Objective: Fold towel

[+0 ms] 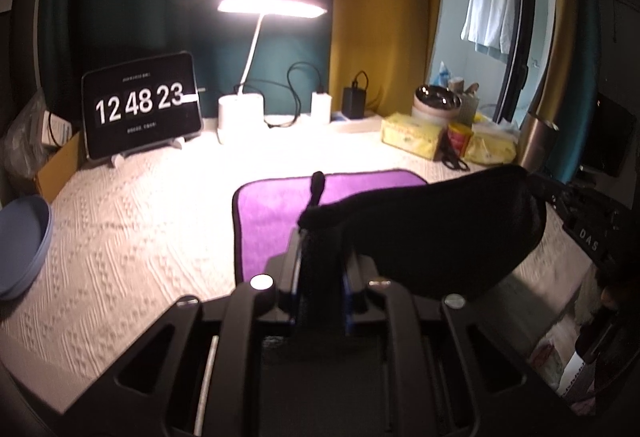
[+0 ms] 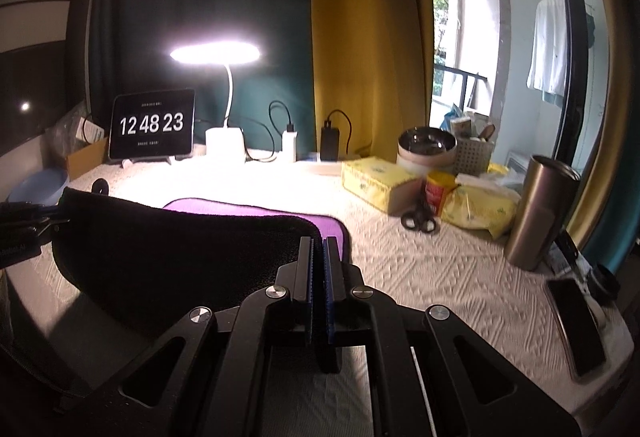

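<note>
Both grippers, left and right, pinched the purple towel above the white textured tablecloth, lit by a desk lamp.

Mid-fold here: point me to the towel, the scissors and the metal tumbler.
towel (image 2: 180, 257): right wrist view, on the dark lifted underside.
scissors (image 2: 418, 220): right wrist view, on the black handles.
metal tumbler (image 2: 538, 213): right wrist view, on the middle of its side wall.

towel purple, dark underside apparently black | tablecloth white, embossed diamonds
</note>
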{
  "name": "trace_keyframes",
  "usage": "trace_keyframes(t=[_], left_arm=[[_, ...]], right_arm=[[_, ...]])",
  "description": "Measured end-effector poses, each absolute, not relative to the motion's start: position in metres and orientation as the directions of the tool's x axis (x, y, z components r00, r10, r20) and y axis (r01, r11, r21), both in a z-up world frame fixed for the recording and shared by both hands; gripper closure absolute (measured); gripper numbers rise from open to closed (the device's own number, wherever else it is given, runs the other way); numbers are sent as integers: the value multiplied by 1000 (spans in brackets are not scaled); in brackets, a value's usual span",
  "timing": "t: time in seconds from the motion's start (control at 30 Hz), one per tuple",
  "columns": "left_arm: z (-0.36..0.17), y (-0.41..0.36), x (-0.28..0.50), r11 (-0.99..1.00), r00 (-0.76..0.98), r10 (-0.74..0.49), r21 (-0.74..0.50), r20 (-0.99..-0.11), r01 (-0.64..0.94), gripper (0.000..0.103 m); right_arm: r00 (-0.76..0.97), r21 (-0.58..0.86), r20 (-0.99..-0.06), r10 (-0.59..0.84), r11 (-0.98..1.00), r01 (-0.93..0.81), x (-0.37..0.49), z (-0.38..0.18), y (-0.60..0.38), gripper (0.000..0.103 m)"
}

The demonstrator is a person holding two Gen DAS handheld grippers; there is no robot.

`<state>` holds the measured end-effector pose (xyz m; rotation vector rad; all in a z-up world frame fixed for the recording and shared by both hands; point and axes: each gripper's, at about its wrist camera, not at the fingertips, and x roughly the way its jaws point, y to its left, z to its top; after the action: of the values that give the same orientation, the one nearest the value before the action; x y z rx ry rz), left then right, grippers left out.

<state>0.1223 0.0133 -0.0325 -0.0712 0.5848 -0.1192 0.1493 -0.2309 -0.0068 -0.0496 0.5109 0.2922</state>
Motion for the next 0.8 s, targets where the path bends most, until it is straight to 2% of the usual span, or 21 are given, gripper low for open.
trace_keyframes(t=[0.4, 0.8], left_arm=[[-20, 15, 172, 994, 859, -105, -58, -501, 88, 87], [-32, 20, 232, 995, 852, -104, -53, -512, 89, 87]], right_arm=[[852, 17, -442, 282, 952, -306, 197, -2, -224, 98], [840, 11, -454, 297, 945, -328, 253, -15, -211, 98]])
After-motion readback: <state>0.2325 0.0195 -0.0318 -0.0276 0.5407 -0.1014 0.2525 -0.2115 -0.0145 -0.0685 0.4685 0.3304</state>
